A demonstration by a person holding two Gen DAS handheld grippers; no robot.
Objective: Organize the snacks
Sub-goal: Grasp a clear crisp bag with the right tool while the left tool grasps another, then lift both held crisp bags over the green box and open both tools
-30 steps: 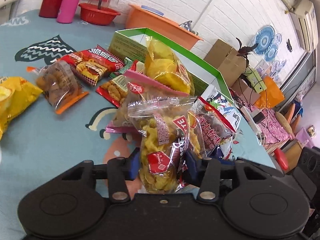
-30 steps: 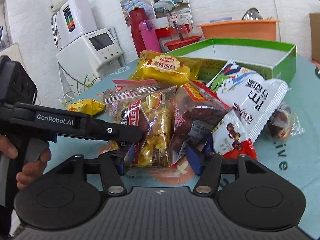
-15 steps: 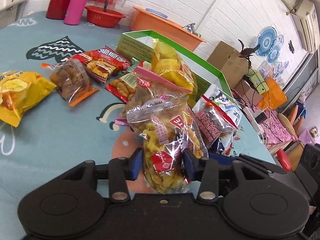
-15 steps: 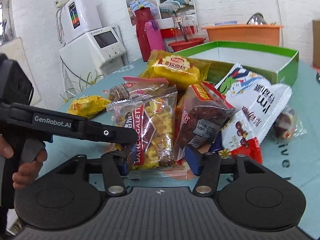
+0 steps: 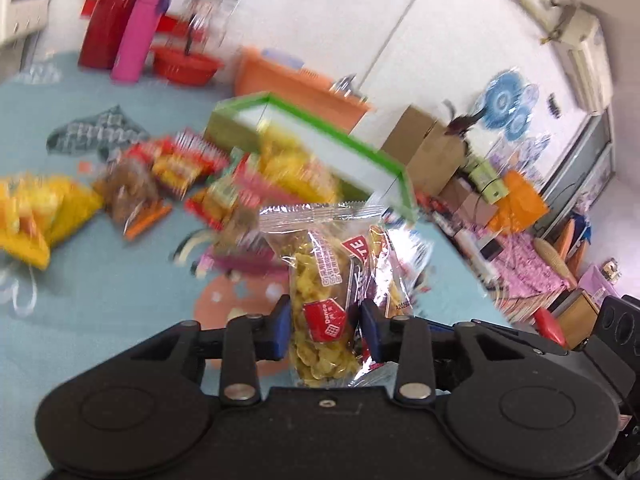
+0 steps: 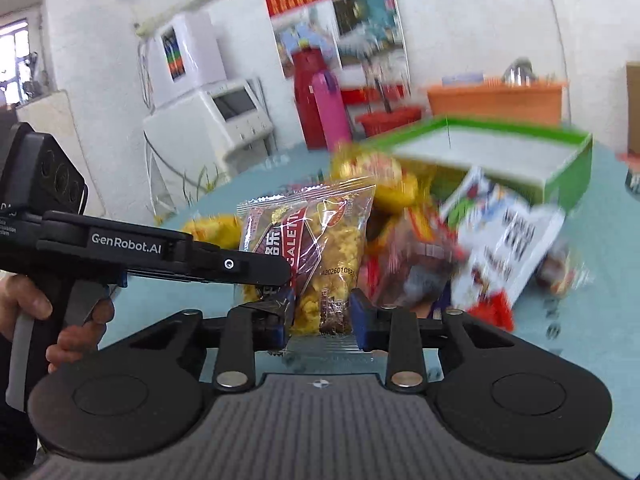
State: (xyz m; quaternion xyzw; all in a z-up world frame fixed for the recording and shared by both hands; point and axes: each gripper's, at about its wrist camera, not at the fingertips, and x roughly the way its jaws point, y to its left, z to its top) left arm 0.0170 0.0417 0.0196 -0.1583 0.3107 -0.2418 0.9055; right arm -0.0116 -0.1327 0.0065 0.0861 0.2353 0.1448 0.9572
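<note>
Both tongs, left (image 5: pixel 323 326) and right (image 6: pixel 319 318), having just closed, are pinching one cracker packet (image 5: pixel 320 300), now rising clear of the counter (image 5: pixel 100 288); box (image 5: pixel 340 148) is waiting.

One green box (image 6: pixel 568 176), two flasks (image 6: pixel 320 100)

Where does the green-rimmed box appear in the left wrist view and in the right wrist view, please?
Left wrist view: the green-rimmed box sits above centre, behind the scattered snacks, running towards the right.
Right wrist view: the green-rimmed box lies in the upper right, behind the snack pile.
Shared landmark: the pink bottle stands at the far edge of the table, left of the box in both views.
</note>
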